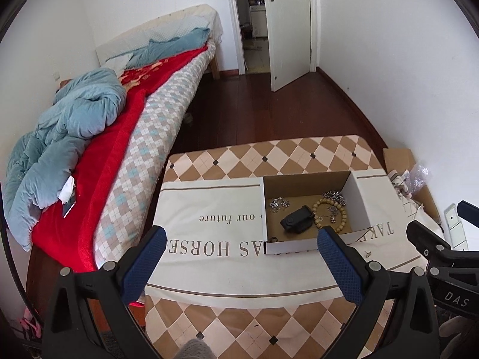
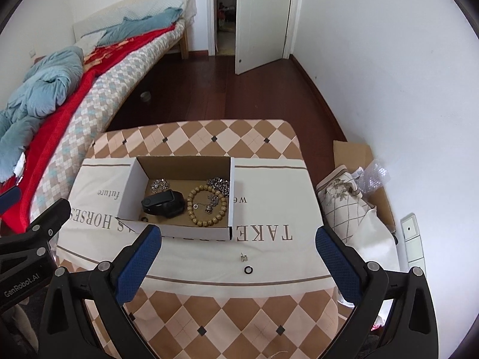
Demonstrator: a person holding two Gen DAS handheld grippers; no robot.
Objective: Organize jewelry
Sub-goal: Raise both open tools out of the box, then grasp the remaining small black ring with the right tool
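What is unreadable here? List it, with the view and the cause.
- Cloth lettering: both views, middle words covered by the cardboard box.
- Silver piece on the cloth: right wrist view, too small to identify.
- Black ring: left wrist view, not visible.
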